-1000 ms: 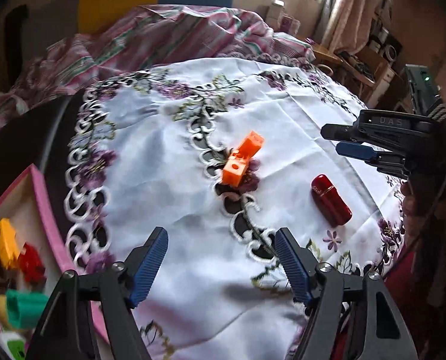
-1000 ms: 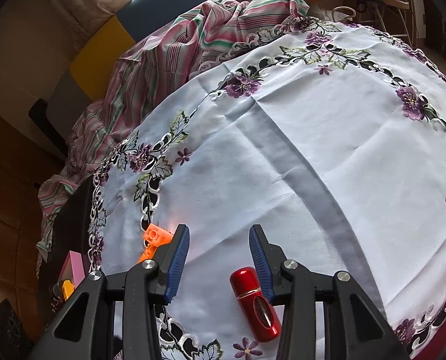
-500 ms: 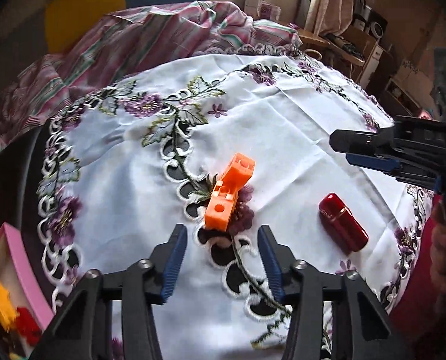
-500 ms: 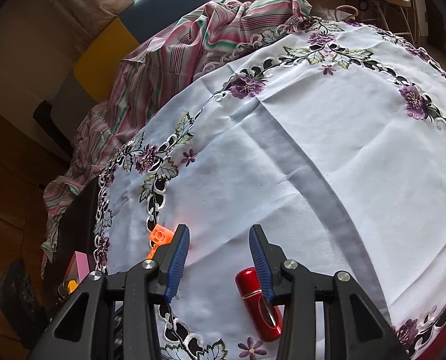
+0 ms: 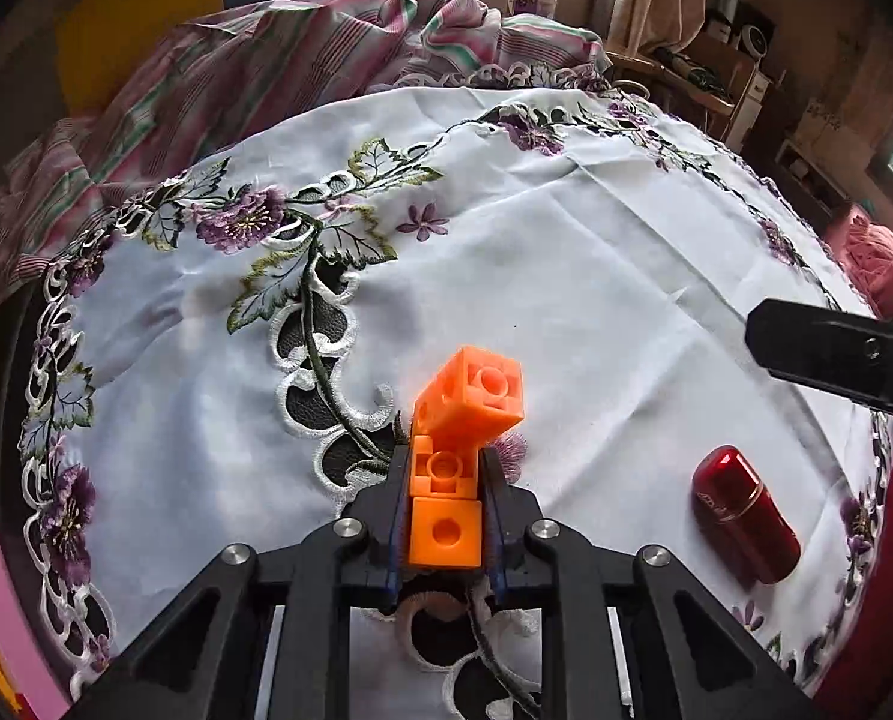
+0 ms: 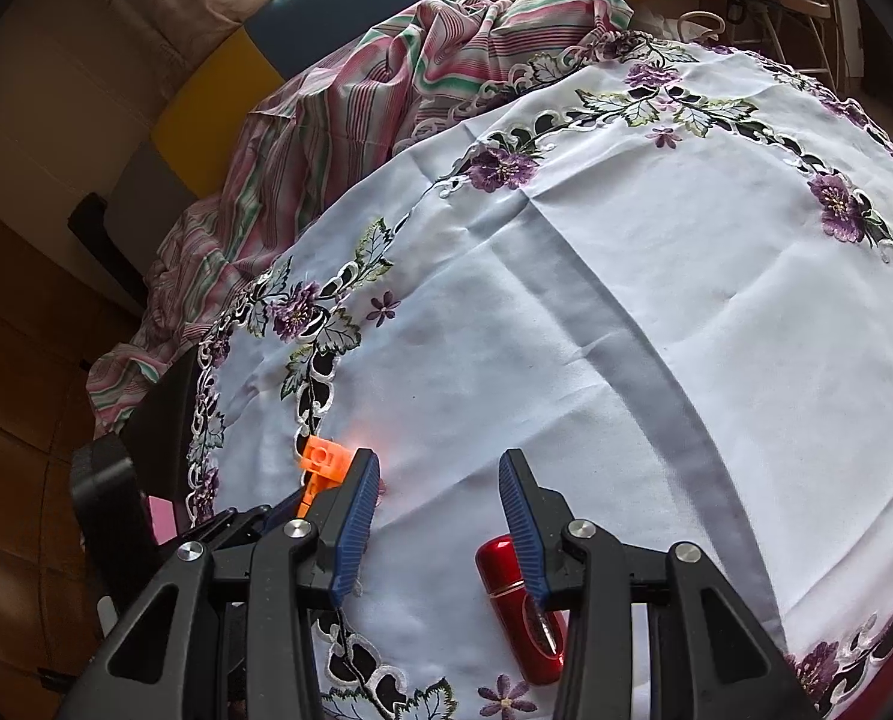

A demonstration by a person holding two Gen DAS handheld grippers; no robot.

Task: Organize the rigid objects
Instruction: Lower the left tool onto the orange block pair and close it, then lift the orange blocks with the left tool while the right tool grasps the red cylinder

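The left gripper's fingers pinch the near end of the orange block piece on the embroidered tablecloth, while the right gripper's fingers stand spread above the red capsule-shaped case, which lies partly under the right-hand finger.

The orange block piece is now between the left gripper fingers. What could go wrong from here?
1. The left gripper pinches only the near cubes of the orange block piece; the far cube sits twisted and might swing or detach when lifted.
2. The embroidered tablecloth lies directly under the fingertips and could snag.
3. The red capsule lies close by, so a sideways move might knock it.
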